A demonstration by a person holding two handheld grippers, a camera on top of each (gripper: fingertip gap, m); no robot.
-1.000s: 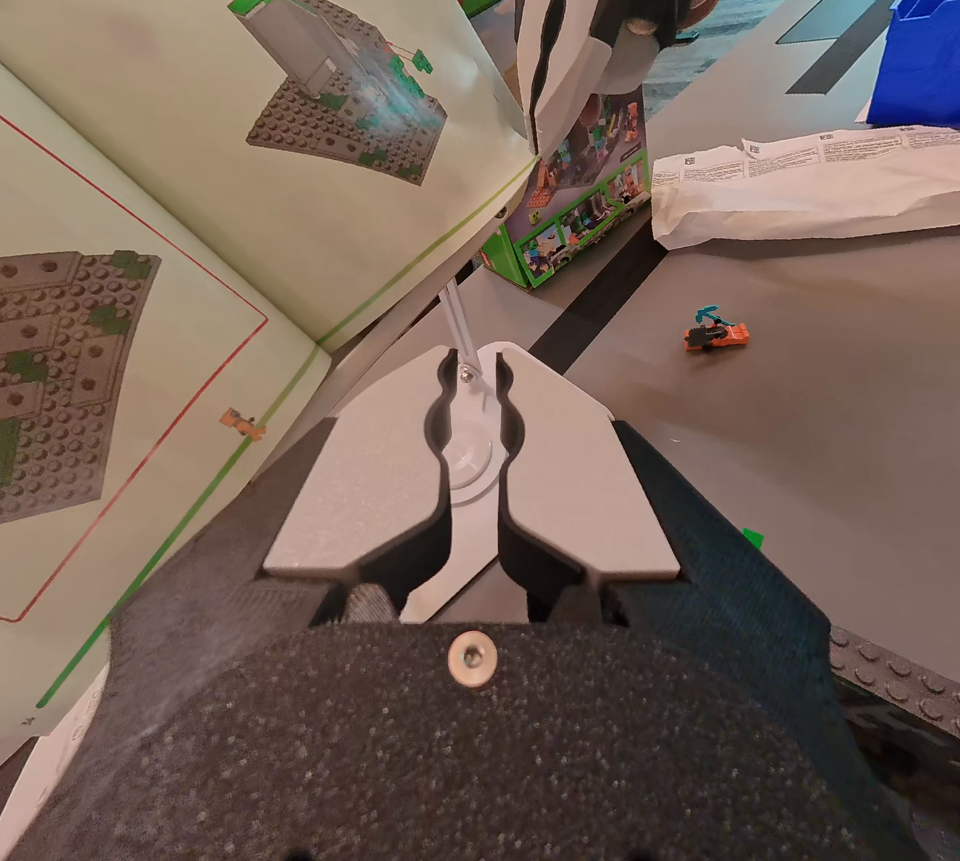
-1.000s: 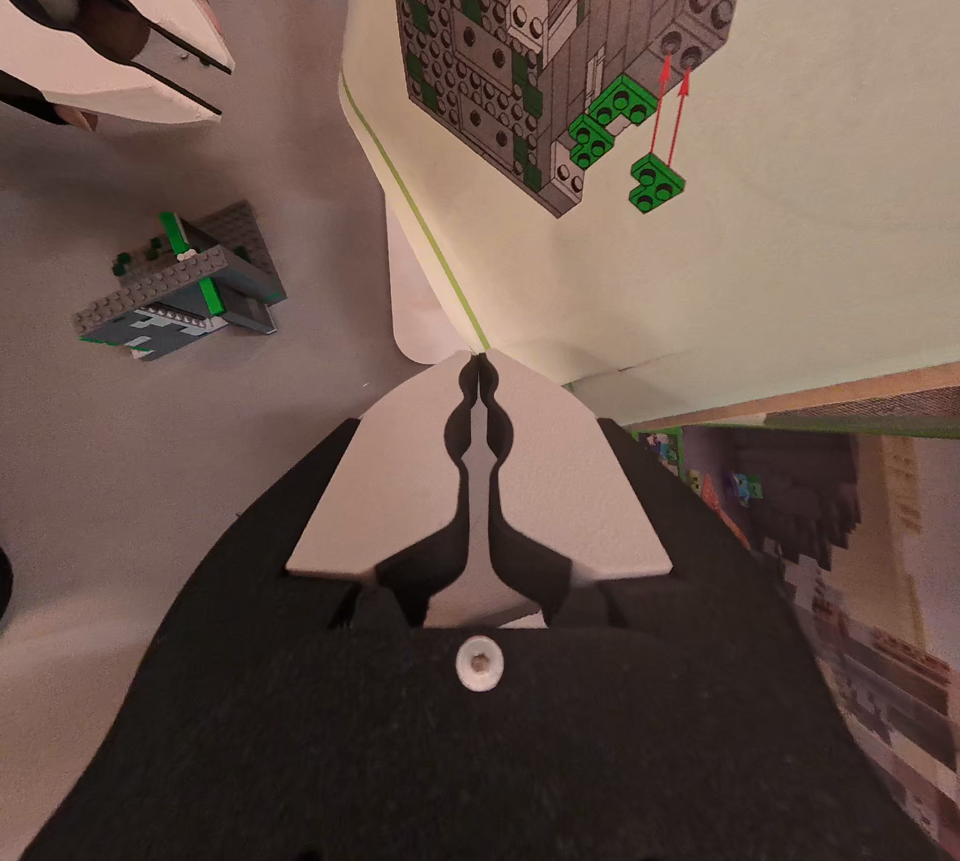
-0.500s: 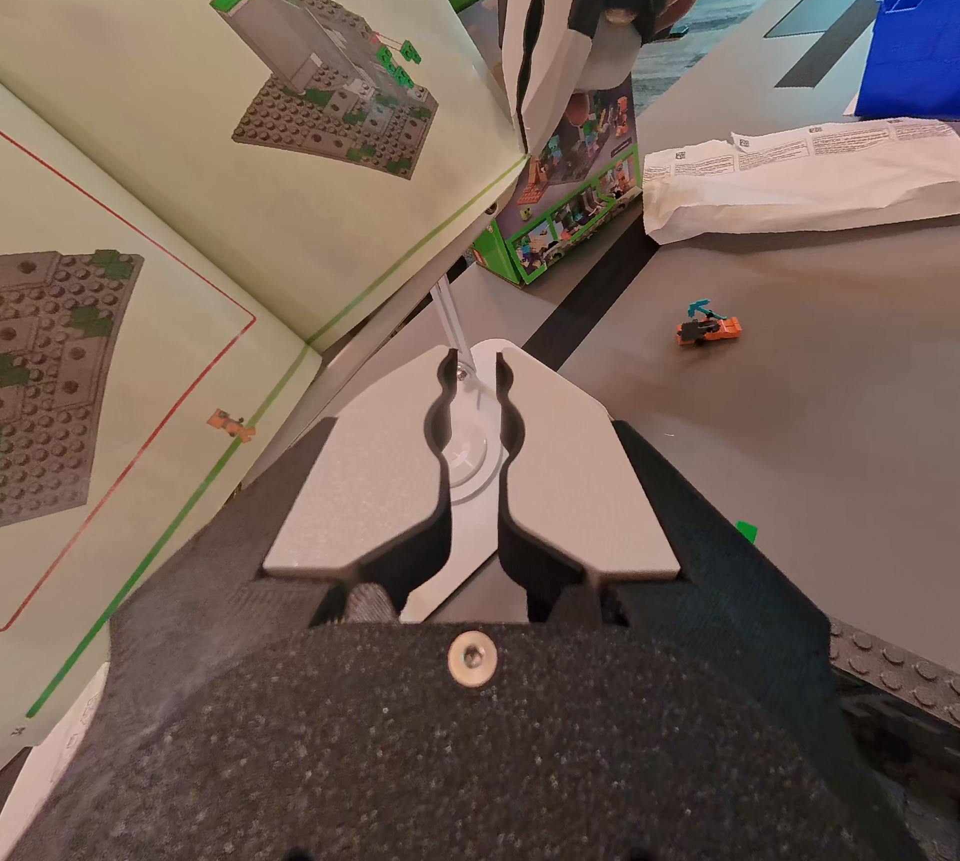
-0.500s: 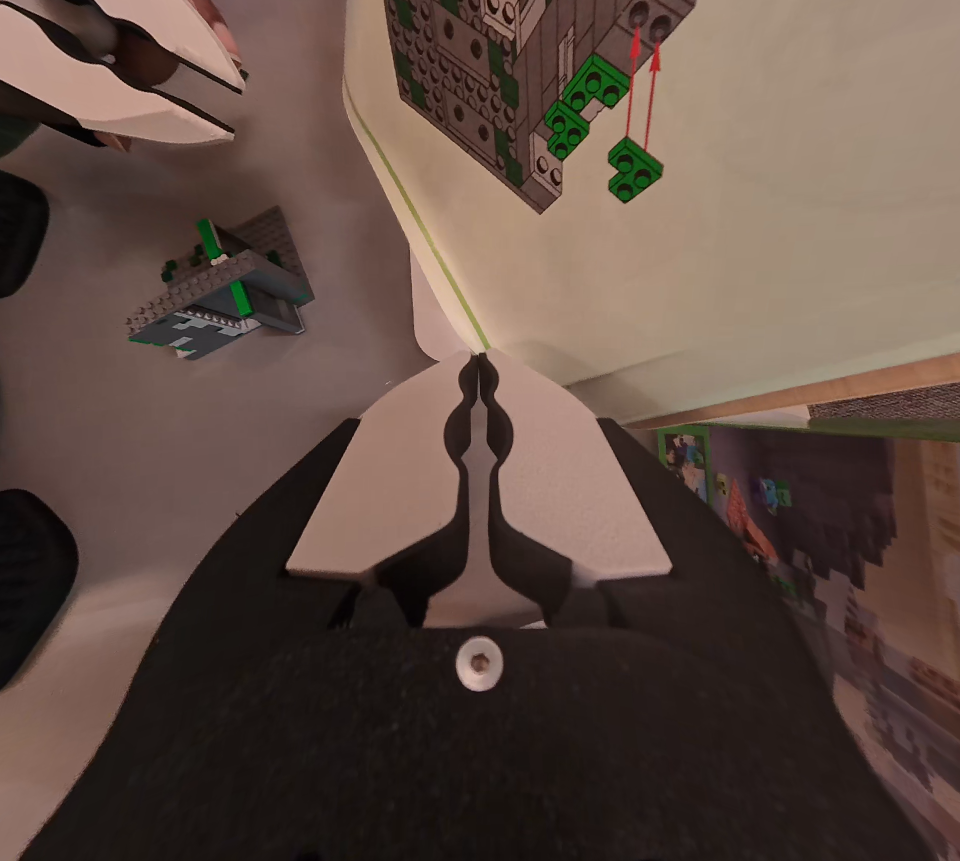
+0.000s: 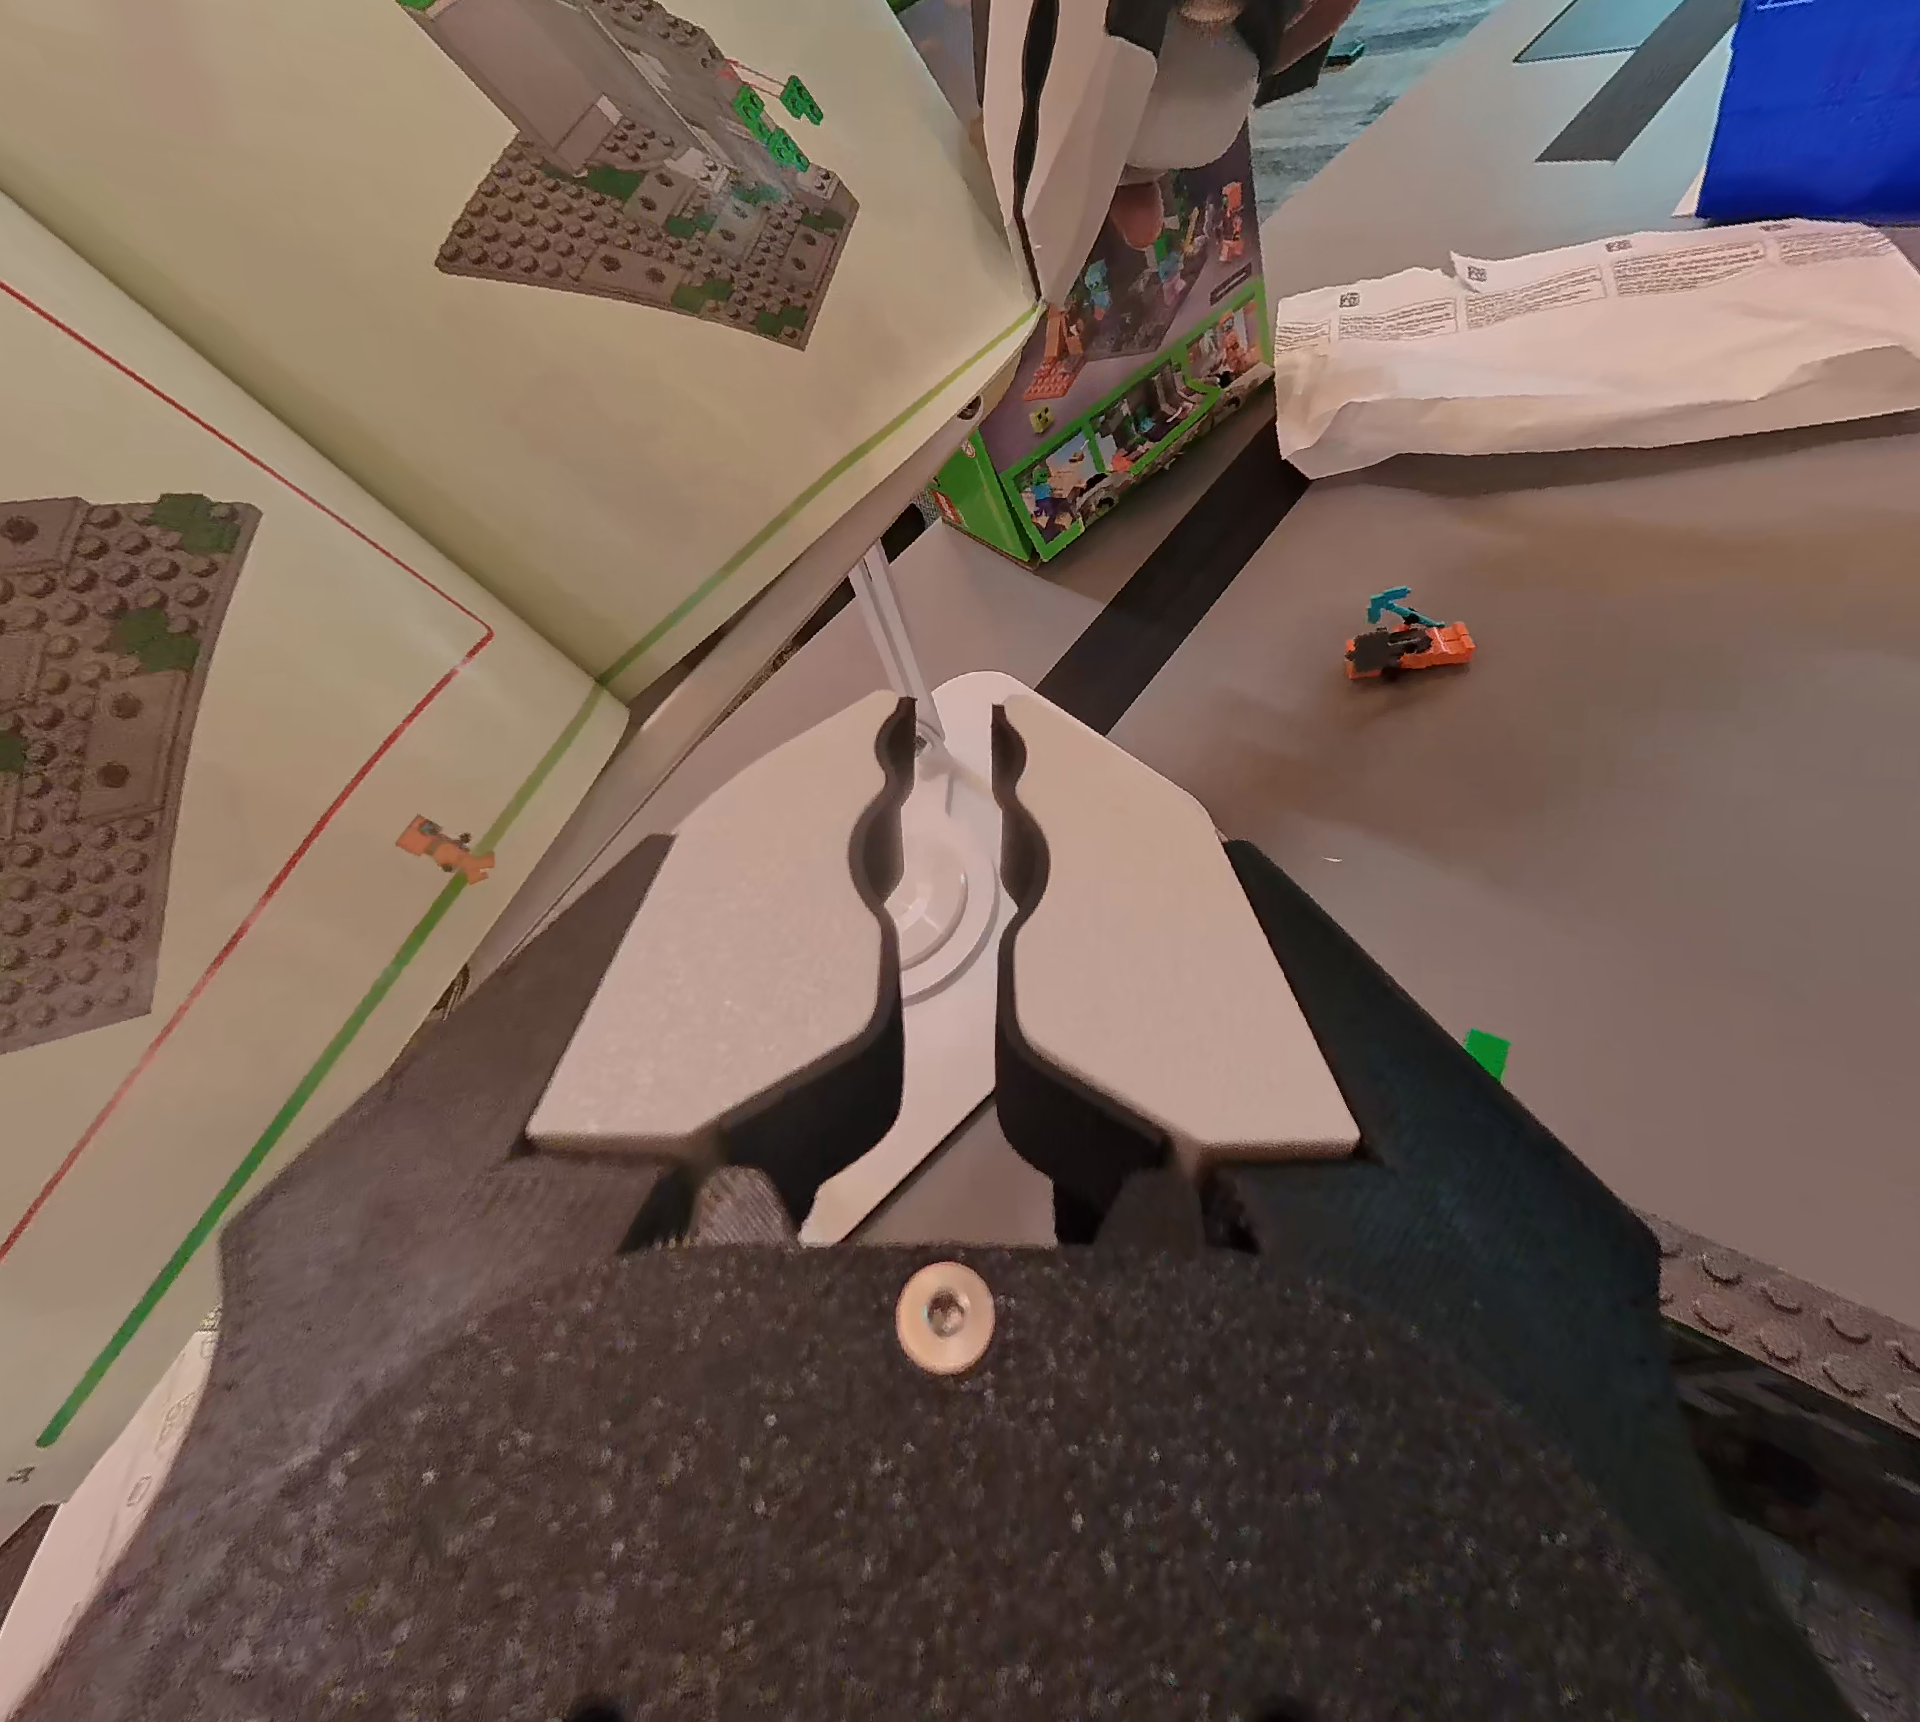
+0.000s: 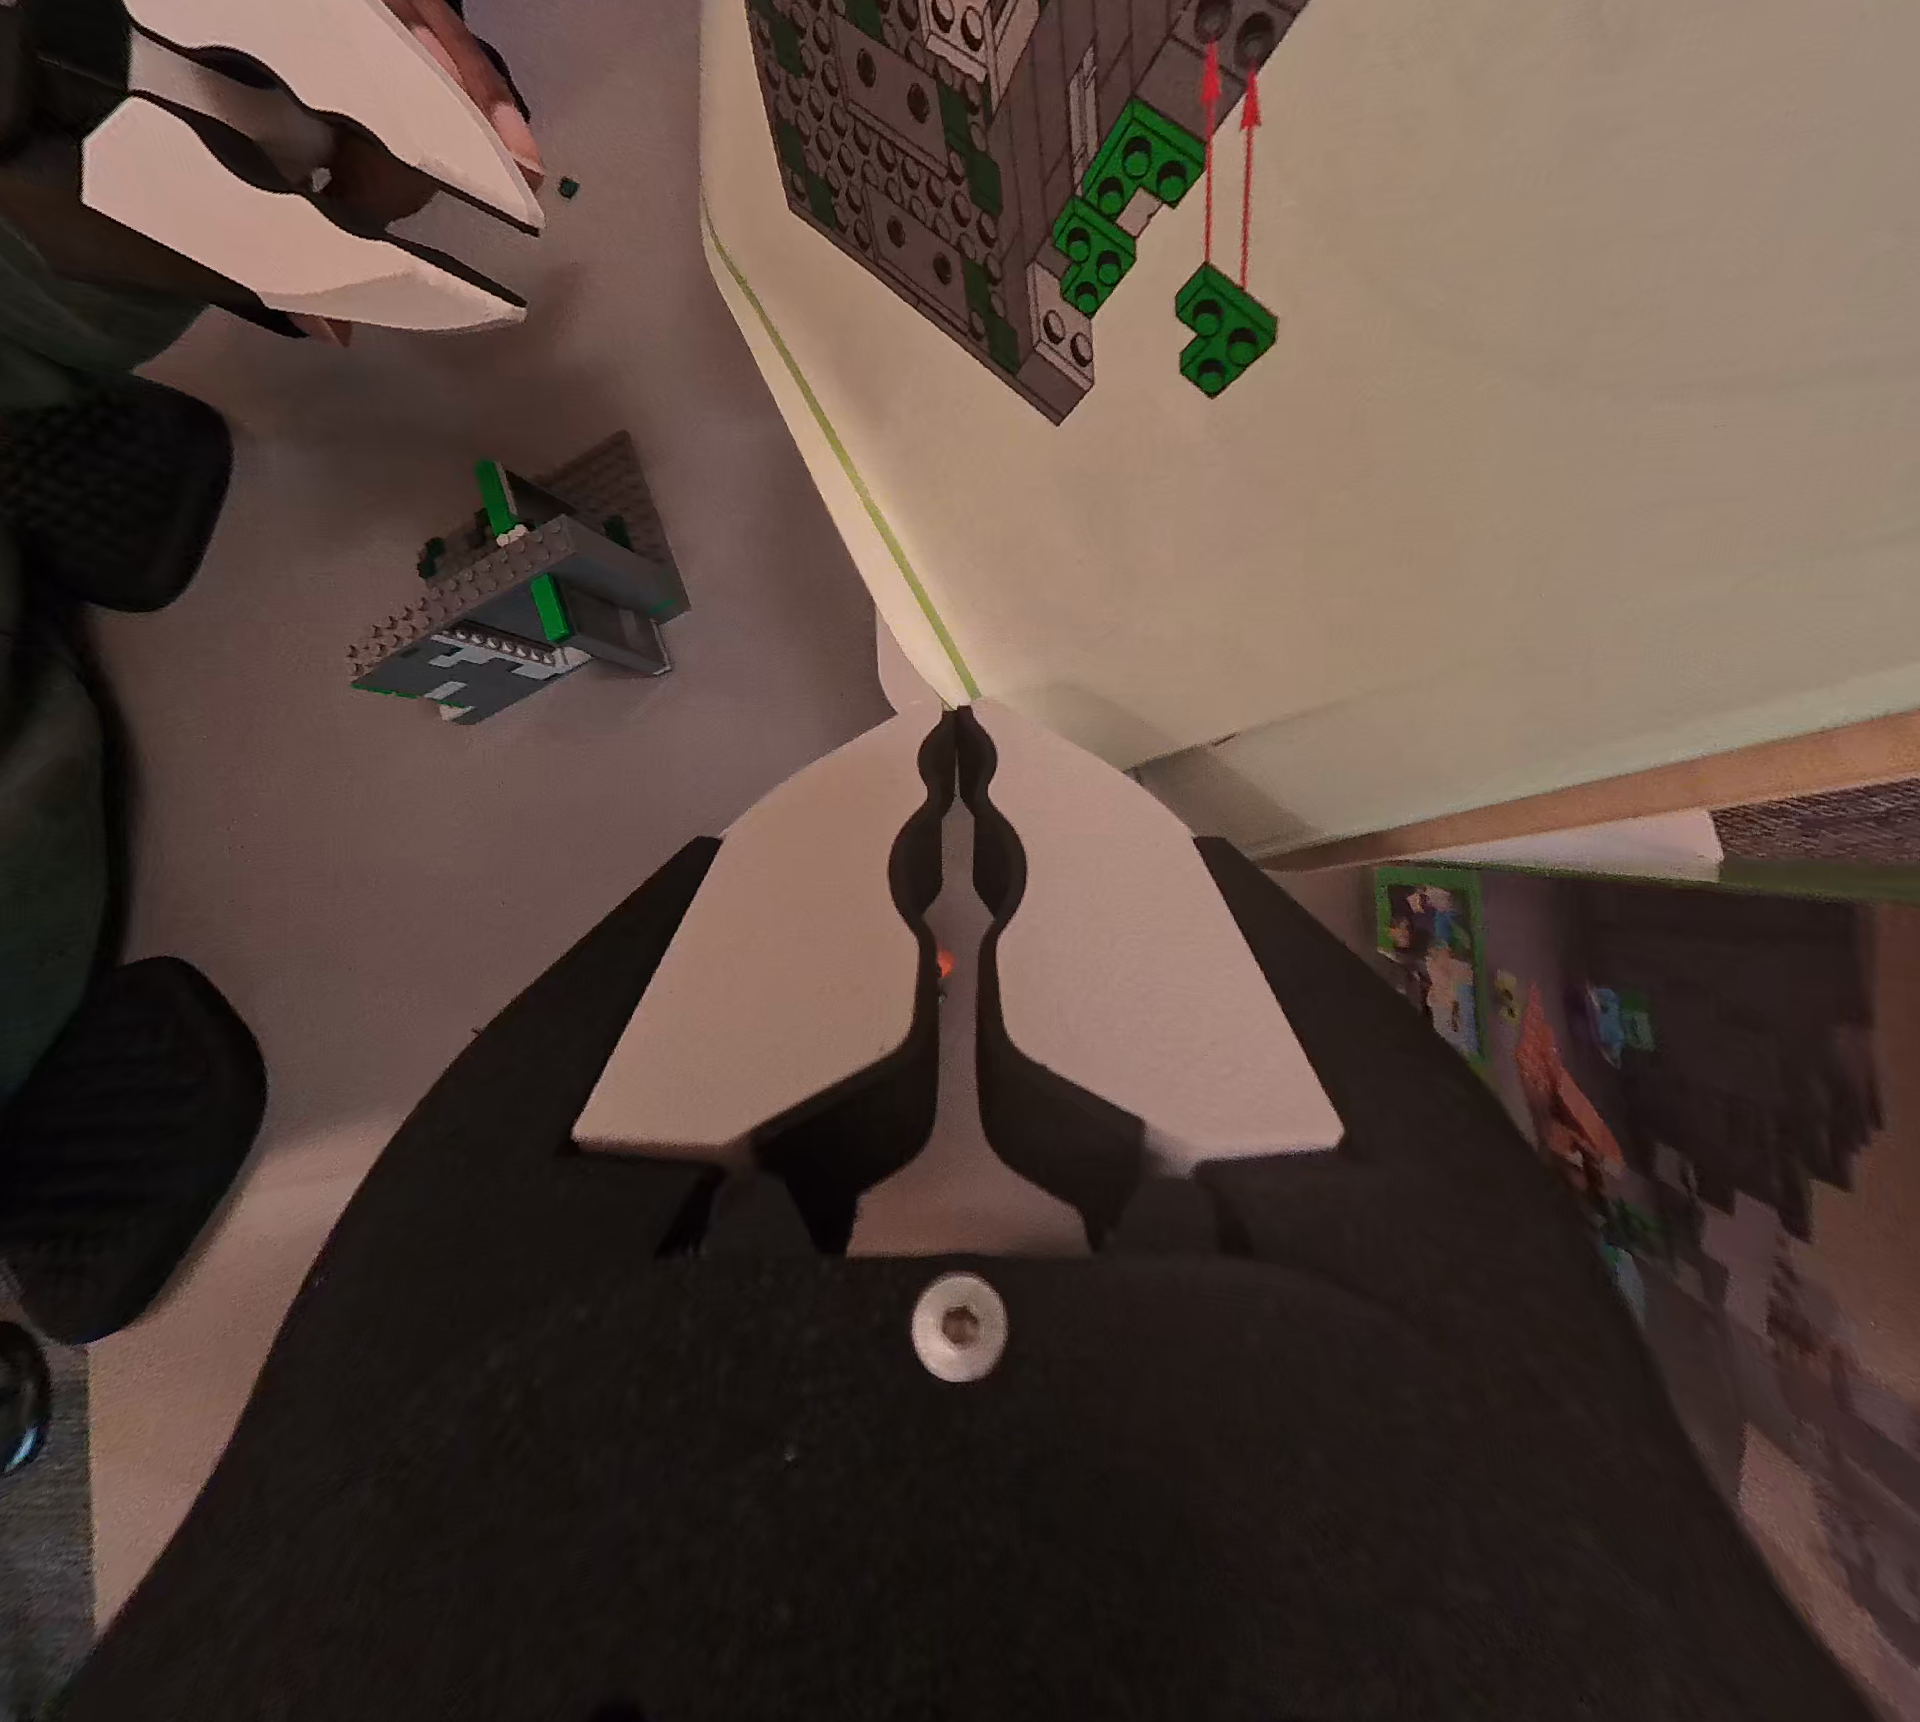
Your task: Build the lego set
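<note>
The open instruction booklet (image 5: 623, 322) stands on a white stand (image 5: 951, 934) with a clear rod. My right gripper (image 6: 956, 714) is shut on the lower corner of a booklet page (image 6: 1455, 477); it also shows at the top of the left wrist view (image 5: 1029, 259). My left gripper (image 5: 951, 716) is open and empty, just above the stand's base; it shows at the upper left of the right wrist view (image 6: 525, 264). The partly built grey and green lego model (image 6: 530, 602) sits on the grey table, apart from both grippers.
A green lego box (image 5: 1132, 425) stands behind the booklet. A white paper bag (image 5: 1610, 342) and a blue bin (image 5: 1829, 83) lie far right. A small orange figure (image 5: 1408, 649) and a green piece (image 5: 1486, 1049) lie on the table. A grey studded plate (image 5: 1787, 1329) is at the right edge. One gripper's finger ends stand about 15 centimeters off the other's. The right gripper is farther from the grey studded plate (image 5: 1787, 1329), some 25 centimeters, than the left, some 15 centimeters.
My right gripper keeps its hold on the page corner and has swung, so the model and the left gripper sit further right in its view. My left gripper has barely moved.
</note>
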